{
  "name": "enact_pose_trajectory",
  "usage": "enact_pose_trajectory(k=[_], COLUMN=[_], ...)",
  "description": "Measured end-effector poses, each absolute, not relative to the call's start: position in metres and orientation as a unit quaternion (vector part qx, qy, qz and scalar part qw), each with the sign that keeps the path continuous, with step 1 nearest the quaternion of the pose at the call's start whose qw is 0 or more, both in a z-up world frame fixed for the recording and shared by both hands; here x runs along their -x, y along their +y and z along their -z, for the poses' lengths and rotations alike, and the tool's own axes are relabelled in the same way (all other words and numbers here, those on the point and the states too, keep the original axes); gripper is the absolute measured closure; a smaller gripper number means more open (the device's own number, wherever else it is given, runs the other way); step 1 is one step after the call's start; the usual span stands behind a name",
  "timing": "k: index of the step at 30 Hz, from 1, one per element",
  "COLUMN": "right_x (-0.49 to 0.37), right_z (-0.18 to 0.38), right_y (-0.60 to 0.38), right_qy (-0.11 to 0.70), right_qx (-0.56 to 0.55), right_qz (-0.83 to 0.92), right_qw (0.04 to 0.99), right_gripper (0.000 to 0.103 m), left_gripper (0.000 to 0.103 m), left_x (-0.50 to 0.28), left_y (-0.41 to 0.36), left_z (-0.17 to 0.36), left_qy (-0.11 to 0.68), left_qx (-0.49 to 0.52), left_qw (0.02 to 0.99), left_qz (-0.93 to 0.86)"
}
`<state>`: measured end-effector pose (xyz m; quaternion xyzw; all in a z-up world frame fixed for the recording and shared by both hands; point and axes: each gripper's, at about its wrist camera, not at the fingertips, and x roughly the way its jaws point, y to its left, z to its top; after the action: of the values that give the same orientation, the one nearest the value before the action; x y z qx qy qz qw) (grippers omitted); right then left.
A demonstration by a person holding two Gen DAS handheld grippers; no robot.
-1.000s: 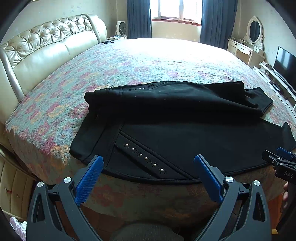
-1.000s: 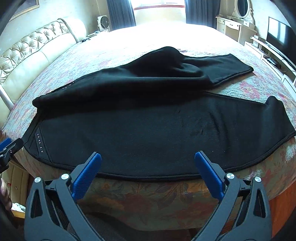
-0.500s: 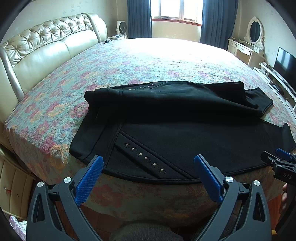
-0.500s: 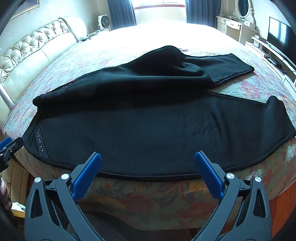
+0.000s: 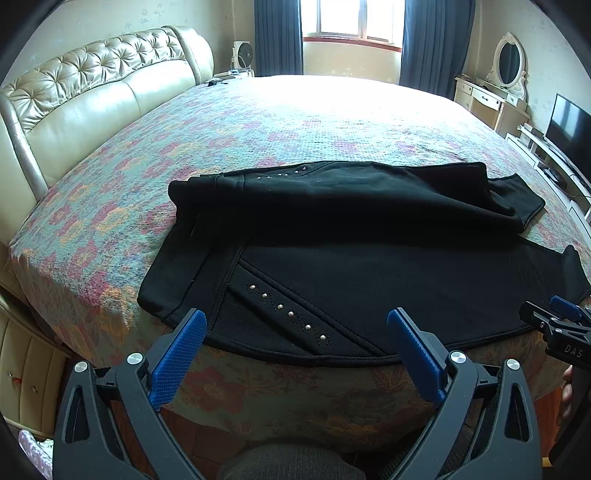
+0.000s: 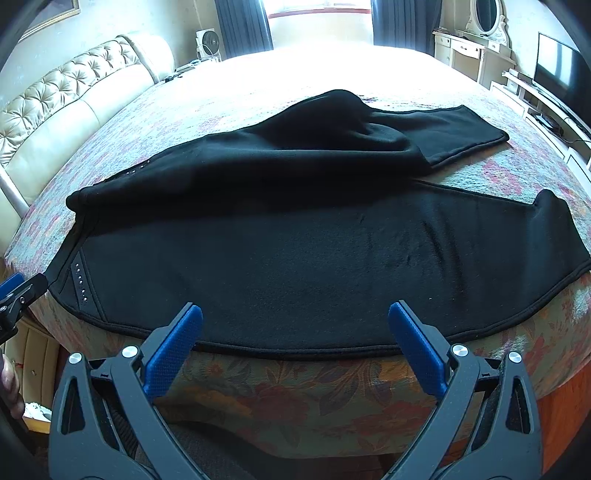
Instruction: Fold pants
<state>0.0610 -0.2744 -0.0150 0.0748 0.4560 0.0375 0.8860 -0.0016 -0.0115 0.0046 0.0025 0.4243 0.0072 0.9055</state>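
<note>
Black pants (image 5: 369, 258) lie across the near edge of the bed, waist to the left, legs to the right. A row of silver studs (image 5: 288, 314) marks the near hip pocket. The far leg is bunched and raised; the near leg lies flat (image 6: 332, 258). My left gripper (image 5: 295, 325) is open and empty, just short of the near hem by the studs. My right gripper (image 6: 295, 317) is open and empty, at the near hem of the flat leg. Each gripper shows at the edge of the other's view.
The bed (image 5: 258, 122) has a floral cover and a tufted cream headboard (image 5: 92, 92) on the left. A dresser with an oval mirror (image 5: 506, 66) and a TV (image 5: 569, 125) stand on the right. A window with dark curtains (image 5: 351, 22) is behind.
Both grippers have crept slightly closer to the pants' near hem. The pants have not moved and both jaws stay open.
</note>
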Motion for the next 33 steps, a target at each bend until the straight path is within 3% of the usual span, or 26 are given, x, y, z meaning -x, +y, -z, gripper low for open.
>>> enact_pose_trajectory(k=[33], right_x=[-0.0602], right_z=[0.0145], right_y=[-0.2713], right_qy=[0.457], right_qx=[-0.078], right_qz=[-0.042], right_qw=[0.885], right_gripper=[0.002], left_gripper=[0.006], left_x=[0.0006], left_y=[-0.0153], left_z=[-0.0093], left_qy=[0.413], left_qx=[-0.003], left_qw=[0.911], left_qz=[-0.003])
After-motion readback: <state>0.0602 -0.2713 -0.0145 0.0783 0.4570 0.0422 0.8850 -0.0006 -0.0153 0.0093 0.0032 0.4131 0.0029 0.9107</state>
